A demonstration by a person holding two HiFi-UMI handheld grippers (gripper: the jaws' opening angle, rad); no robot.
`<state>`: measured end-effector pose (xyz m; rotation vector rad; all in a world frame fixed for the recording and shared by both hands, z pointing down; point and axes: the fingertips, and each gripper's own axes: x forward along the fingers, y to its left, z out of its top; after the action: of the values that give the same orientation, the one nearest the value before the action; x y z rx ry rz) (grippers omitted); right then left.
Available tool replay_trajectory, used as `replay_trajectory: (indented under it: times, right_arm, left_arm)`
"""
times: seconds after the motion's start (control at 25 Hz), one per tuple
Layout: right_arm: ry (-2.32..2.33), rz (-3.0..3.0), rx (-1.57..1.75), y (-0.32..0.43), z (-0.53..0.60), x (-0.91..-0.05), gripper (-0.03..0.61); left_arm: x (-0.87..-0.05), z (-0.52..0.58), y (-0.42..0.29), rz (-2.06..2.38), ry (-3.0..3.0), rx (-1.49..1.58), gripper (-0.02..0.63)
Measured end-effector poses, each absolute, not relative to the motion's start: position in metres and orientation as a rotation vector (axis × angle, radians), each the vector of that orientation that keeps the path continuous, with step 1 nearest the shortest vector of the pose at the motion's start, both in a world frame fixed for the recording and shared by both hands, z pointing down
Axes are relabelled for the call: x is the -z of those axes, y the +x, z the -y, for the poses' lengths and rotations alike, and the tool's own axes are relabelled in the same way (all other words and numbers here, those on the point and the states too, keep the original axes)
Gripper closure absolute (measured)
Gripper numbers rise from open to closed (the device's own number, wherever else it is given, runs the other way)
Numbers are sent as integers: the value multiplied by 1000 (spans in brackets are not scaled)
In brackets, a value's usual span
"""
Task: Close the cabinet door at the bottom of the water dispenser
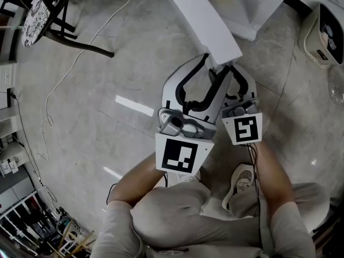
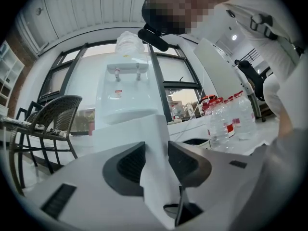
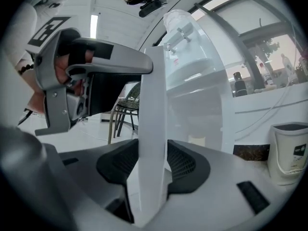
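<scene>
Two hand-held grippers meet on one thing, the cabinet door (image 1: 200,16), which stands swung open and runs as a white strip from the top of the head view down to the space in front of the person's knees (image 1: 166,214). Far left in that view a dark-framed chair (image 1: 40,12) stands on the grey floor (image 1: 107,144), with a thin white cable (image 1: 80,50) trailing past it. Next comes the left gripper (image 2: 156,160), pointing level at the door's free edge. In its own view that edge fills the space between the dark pads (image 2: 127,165), which lie against both faces, so it is clamped on the door. The water dispenser (image 2: 126,93) stands upright beyond, with clear water bottles (image 2: 226,121) off to the right. Its marker cube (image 1: 181,156) sits just left of the other cube (image 1: 243,128). The right gripper (image 3: 153,165) sits just beside the left one, on the same edge: its jaws stand wide apart with the door between them, the pads close beside the faces without squeezing. Far right, a small white appliance (image 3: 291,153) stands on the floor, well apart from the door.
</scene>
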<state>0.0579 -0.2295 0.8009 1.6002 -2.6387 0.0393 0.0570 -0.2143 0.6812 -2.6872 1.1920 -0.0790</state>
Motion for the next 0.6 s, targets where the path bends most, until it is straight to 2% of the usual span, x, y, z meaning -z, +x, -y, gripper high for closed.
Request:
replay_trajectory:
  times: [0.36, 0.6]
  right_arm:
    - [1690, 2577, -48, 99, 241, -801, 399]
    - [1721, 2530, -42, 126, 254, -803, 400]
  left_arm:
    - [-691, 223, 80, -1076, -2727, 113, 468]
    - [-724, 240, 78, -1170, -2772, 192, 567]
